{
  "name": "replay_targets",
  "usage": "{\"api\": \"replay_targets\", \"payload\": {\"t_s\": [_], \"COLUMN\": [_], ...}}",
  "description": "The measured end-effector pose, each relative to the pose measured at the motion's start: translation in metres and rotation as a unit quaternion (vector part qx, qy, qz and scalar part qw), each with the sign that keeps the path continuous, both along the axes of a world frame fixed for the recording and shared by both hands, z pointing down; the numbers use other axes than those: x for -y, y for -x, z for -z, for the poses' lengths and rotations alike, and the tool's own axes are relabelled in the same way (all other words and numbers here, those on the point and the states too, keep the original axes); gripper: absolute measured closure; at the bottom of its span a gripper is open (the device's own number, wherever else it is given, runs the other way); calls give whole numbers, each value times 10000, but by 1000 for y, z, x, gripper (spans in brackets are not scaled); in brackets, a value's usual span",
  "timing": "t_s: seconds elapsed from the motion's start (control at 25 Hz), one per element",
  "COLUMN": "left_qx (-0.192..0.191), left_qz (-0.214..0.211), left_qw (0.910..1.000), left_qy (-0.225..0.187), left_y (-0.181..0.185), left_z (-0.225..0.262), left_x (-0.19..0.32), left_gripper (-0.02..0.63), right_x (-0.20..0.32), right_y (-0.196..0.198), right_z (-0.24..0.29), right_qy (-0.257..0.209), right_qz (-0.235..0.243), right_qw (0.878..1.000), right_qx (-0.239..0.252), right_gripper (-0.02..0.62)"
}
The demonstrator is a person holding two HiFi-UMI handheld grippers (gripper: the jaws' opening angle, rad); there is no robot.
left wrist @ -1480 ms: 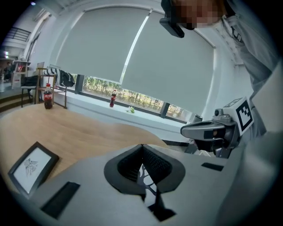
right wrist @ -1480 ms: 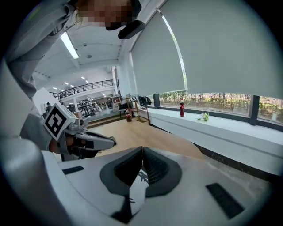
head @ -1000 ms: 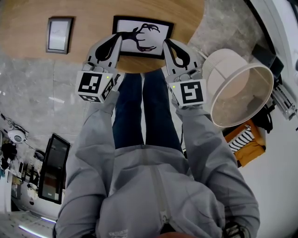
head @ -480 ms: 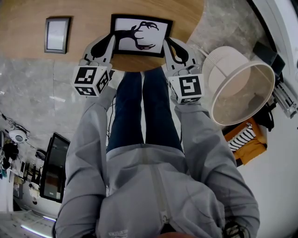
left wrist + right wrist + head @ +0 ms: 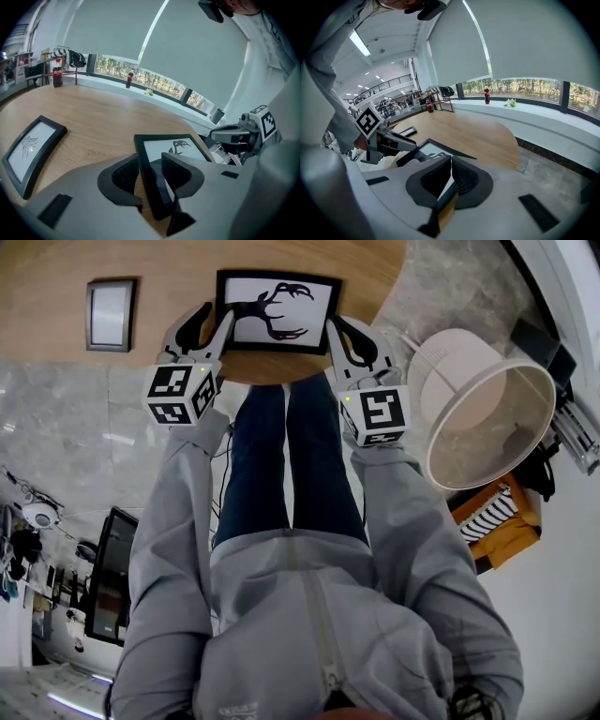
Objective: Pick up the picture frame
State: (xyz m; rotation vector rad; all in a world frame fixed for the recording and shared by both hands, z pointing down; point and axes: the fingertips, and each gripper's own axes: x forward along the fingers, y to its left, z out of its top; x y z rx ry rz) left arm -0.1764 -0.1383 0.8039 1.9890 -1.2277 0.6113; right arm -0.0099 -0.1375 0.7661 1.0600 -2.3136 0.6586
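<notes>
The picture frame (image 5: 277, 310), black-rimmed with a black antler-like drawing on white, lies near the front edge of the wooden table (image 5: 56, 277). My left gripper (image 5: 207, 322) is at the frame's left edge and its jaws are opening. In the left gripper view that edge (image 5: 154, 187) runs between the pads of the left gripper (image 5: 150, 165), with a gap at the outer pad. My right gripper (image 5: 339, 331) is shut on the frame's right edge. In the right gripper view the right gripper (image 5: 450, 169) pinches the rim, and the picture frame (image 5: 423, 151) stretches away behind it.
A smaller frame (image 5: 110, 313) with a grey rim lies on the table to the left, also seen as the smaller frame (image 5: 29, 151). A large white lampshade (image 5: 487, 413) stands on the floor at the right. Two bottles (image 5: 57, 76) stand on the far windowsill.
Both grippers and the frame have shifted away from the person, down onto the table. The left jaws, shut on the frame's left edge before, now stand apart.
</notes>
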Motion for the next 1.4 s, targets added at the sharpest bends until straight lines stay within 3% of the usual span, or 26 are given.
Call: {"api": "replay_targets", "payload": {"t_s": [0.24, 0.44, 0.84, 1.08, 1.28, 1.32, 1.4], "left_qx": [310, 462, 621, 591, 633, 621, 597], "left_qz": [55, 77, -140, -345, -416, -424, -435], "left_qw": [9983, 9974, 9966, 9960, 9951, 9950, 9951], "left_qy": [483, 547, 530, 580, 639, 652, 662], "left_y": [-3, -12, -139, -137, -137, -137, -137], "left_z": [-18, -22, -23, -22, -20, -20, -21], "left_x": [1, 4, -7, -2, 1, 0, 1], "left_gripper": [456, 456, 456, 456, 456, 456, 456], "right_x": [5, 3, -32, -33, -30, -30, -29], "right_y": [-18, -39, -180, -169, -172, -172, -167], "right_z": [-2, -12, -40, -52, -55, -54, -56], "right_qy": [68, 209, 767, 1311, 1707, 1752, 1952], "right_qz": [-253, -430, -944, -1324, -1925, -1982, -2070], "right_qw": [9996, 9988, 9926, 9816, 9595, 9552, 9414], "right_qx": [111, 79, 60, 406, 1145, 1326, 1811], "right_gripper": [562, 563, 561, 560, 554, 532, 413]}}
